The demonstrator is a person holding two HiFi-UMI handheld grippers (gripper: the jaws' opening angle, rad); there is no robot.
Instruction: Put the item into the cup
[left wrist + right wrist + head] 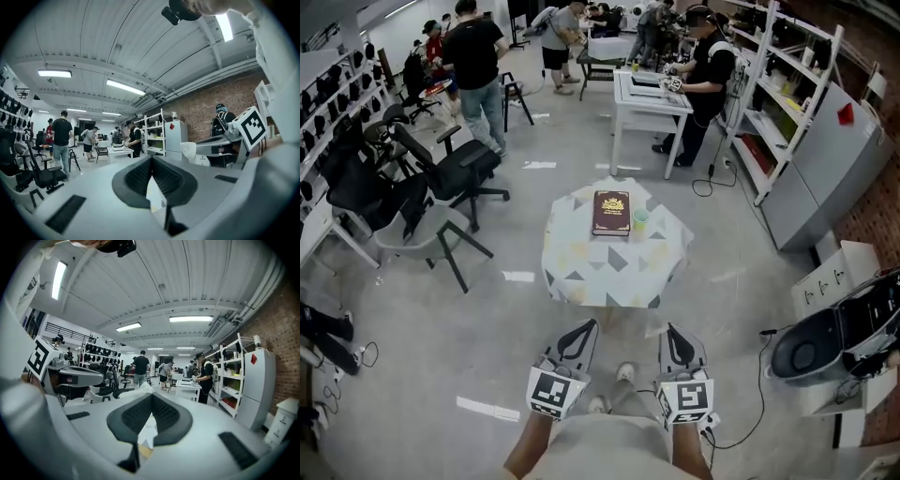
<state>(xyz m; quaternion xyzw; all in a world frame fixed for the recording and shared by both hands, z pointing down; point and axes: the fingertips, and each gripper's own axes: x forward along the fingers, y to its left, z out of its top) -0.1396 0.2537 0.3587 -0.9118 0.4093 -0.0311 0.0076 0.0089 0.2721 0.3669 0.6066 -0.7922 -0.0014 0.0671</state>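
A small table (581,272) under a cloth with triangle patterns stands ahead of me in the head view. On it lie a dark red book (611,212) and, just right of the book, a pale green cup (640,219). Both grippers hang low and well short of the table, close to my body. My left gripper (578,336) and right gripper (675,339) each have their jaws closed together with nothing held. In the left gripper view the gripper (151,164) has its tips meeting, and in the right gripper view the gripper (152,399) does too. The patterned cloth (147,430) shows below the tips.
Black office chairs (450,173) stand to the left of the table. A white desk (647,103) with a person at it is behind, and metal shelving (778,103) runs along the right. A black device (825,342) and a cable (759,375) lie at the right.
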